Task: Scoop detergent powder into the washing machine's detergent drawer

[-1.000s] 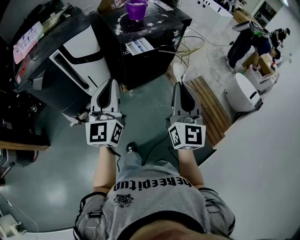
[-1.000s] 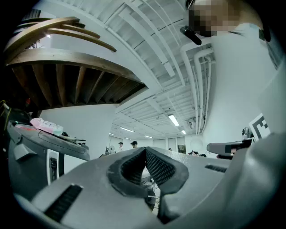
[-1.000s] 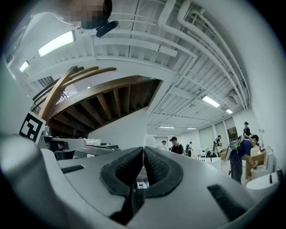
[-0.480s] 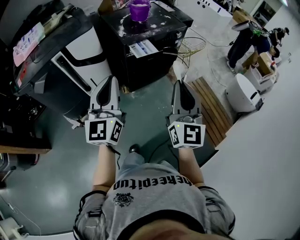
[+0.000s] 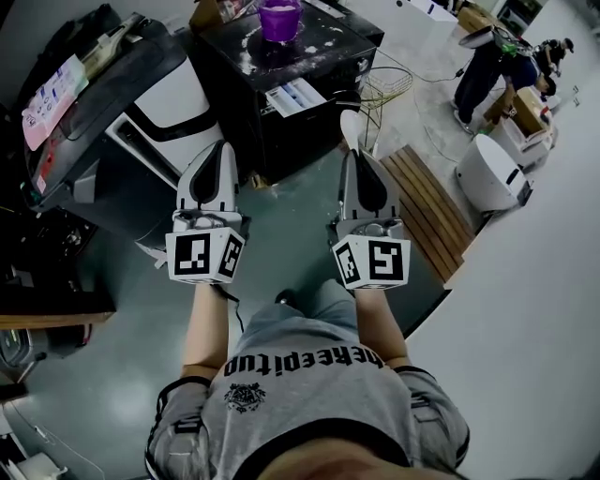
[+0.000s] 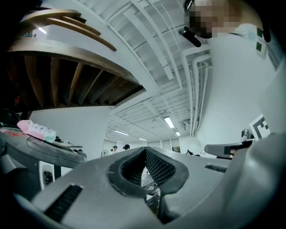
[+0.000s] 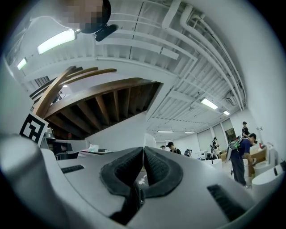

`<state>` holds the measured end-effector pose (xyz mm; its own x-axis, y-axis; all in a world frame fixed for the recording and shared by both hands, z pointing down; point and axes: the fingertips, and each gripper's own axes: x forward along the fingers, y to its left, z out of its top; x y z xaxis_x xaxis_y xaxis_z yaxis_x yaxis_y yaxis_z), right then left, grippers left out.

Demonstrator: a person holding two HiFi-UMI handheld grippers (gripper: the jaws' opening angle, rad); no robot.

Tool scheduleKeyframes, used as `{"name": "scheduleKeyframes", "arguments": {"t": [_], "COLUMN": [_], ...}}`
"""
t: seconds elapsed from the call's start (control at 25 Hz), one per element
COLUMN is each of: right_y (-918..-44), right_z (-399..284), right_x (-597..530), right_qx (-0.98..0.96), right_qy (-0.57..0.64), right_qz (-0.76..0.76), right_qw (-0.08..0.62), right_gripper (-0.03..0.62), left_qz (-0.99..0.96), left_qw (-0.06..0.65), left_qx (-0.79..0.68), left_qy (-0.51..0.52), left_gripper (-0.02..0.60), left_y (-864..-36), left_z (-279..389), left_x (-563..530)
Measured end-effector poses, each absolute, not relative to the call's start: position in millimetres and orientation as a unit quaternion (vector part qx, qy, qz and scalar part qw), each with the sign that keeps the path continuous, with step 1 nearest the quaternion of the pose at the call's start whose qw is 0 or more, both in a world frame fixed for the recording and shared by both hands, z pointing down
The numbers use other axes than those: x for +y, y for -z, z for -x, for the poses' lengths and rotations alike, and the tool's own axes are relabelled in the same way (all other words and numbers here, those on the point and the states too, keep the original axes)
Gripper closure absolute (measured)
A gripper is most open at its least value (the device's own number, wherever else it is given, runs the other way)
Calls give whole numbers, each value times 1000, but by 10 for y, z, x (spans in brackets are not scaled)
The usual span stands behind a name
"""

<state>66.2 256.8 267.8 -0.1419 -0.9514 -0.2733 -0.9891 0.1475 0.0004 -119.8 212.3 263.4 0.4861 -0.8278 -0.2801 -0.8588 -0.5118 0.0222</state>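
At the far left a dark-lidded, white-fronted washing machine (image 5: 155, 103) stands on the grey-green floor (image 5: 112, 375), with a pink and white packet (image 5: 52, 89) lying on its lid; its print is too small to read, and the detergent drawer cannot be picked out. The left tongs (image 5: 220, 150) hang just beside the machine's white front, pads pressed together on nothing. Beyond both tongs stands a black cabinet (image 5: 281, 117) whose tabletop is dusted with white powder and carries a purple plastic bucket (image 5: 279, 17); a white and blue label (image 5: 295, 96) on its front is illegible. The right tongs (image 5: 356, 157) are closed, apparently pinching a white plastic scoop (image 5: 351, 129) that juts past their tips, well short of the bucket. Farther right lie a slatted wooden pallet (image 5: 422, 211) and a white rounded unit (image 5: 492, 173), with people (image 5: 487, 61) standing behind.
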Motion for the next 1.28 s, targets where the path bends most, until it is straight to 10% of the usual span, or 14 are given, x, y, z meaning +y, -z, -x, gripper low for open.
{"name": "scheduleKeyframes", "arguments": {"t": [1.28], "right_y": [-2496], "right_z": [-1252], "right_x": [25], "right_qx": [770], "right_qy": [-60], "right_qz": [624], "right_qw": [117], "right_gripper": [588], "left_qz": [847], "left_qw": [69], "left_qx": [508], "left_qy": [-142], "left_gripper": [578], "left_y": [-2384], "left_z": [669], "left_x": [-263]}}
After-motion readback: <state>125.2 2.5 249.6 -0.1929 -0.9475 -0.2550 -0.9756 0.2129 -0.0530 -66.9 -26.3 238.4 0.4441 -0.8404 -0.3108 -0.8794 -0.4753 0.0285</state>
